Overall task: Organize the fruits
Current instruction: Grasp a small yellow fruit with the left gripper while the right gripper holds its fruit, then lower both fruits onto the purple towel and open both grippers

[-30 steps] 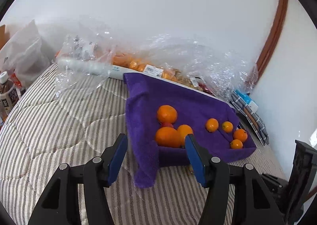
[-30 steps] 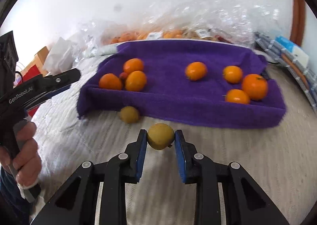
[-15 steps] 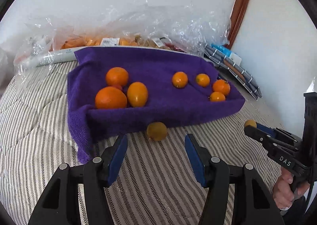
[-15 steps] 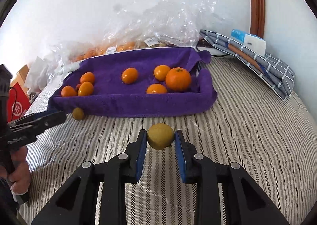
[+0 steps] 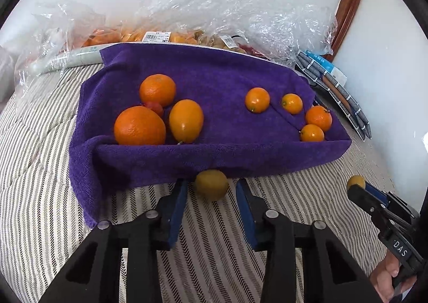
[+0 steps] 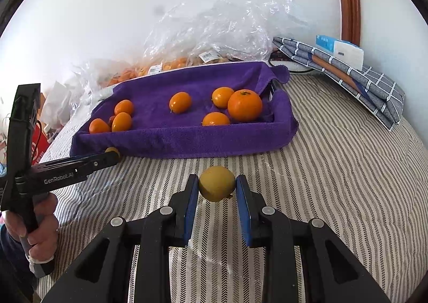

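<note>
A purple towel-lined tray [image 5: 214, 153] holds several oranges, a large one [image 5: 139, 126] at its front left. A loose yellow fruit [image 5: 211, 184] lies on the striped cover against the tray's front. My left gripper [image 5: 211, 192] straddles it; the jaws are closing, with small gaps still showing on both sides. My right gripper [image 6: 217, 178] is shut on a second yellow fruit [image 6: 216, 186] above the cover, in front of the tray [image 6: 187, 140]. In the right wrist view the left gripper [image 6: 111, 156] reaches in from the left.
Crumpled plastic bags [image 5: 214, 17] of fruit lie behind the tray against the white wall. A folded checked cloth [image 6: 347, 76] with a small box sits at the back right. The striped bedcover [image 5: 40, 196] spreads around the tray. A hand [image 6: 40, 222] grips the left tool.
My left gripper has swung to the tray's front, dropped to the loose yellow fruit and narrowed its jaws around it. The right gripper shifted to the right, still holding its fruit.
</note>
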Demonstrator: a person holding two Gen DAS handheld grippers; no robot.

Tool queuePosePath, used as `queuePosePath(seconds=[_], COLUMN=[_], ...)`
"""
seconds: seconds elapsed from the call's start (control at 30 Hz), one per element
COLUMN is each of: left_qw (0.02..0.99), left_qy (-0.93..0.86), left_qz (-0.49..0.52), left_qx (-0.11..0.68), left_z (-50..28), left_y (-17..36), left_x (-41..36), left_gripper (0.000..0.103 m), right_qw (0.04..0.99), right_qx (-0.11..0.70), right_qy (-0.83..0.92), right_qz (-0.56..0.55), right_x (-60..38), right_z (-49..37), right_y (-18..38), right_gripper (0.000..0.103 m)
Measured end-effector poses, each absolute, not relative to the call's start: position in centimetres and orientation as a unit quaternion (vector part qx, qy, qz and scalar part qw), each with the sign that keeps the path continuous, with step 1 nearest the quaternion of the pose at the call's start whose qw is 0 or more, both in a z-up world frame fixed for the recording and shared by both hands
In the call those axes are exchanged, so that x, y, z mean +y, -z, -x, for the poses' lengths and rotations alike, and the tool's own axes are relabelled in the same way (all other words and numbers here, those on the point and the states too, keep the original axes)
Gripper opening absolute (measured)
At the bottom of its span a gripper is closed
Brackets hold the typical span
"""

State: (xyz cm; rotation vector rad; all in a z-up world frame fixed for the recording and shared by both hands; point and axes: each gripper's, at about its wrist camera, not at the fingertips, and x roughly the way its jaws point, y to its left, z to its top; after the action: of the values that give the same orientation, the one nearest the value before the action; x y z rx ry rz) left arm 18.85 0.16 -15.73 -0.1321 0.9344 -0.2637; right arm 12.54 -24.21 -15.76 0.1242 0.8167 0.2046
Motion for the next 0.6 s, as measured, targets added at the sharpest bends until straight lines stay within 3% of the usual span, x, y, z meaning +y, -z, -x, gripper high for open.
queuePosePath(seconds=[0.1,0.6], left_qw=[0.882,0.881], left_qy=[0.126,0.151], left_qz=[0.057,0.081], left_qx=[0.450,0.441], left_z=[-19.0,-17.2], left_y=[15.8,14.6], left_x=[-0.2,1.1], left_gripper=[0.025,0.025], right_qw=[0.910,0.913], right_qx=[0.397,0.391], right_qy=[-0.100,-0.101], right_qz=[-0.061,-0.058], right_x=[-24.2,-24.0], right_z=[-12.6,-12.3], right_y=[15.8,15.5], right_gripper=[0.028,0.028])
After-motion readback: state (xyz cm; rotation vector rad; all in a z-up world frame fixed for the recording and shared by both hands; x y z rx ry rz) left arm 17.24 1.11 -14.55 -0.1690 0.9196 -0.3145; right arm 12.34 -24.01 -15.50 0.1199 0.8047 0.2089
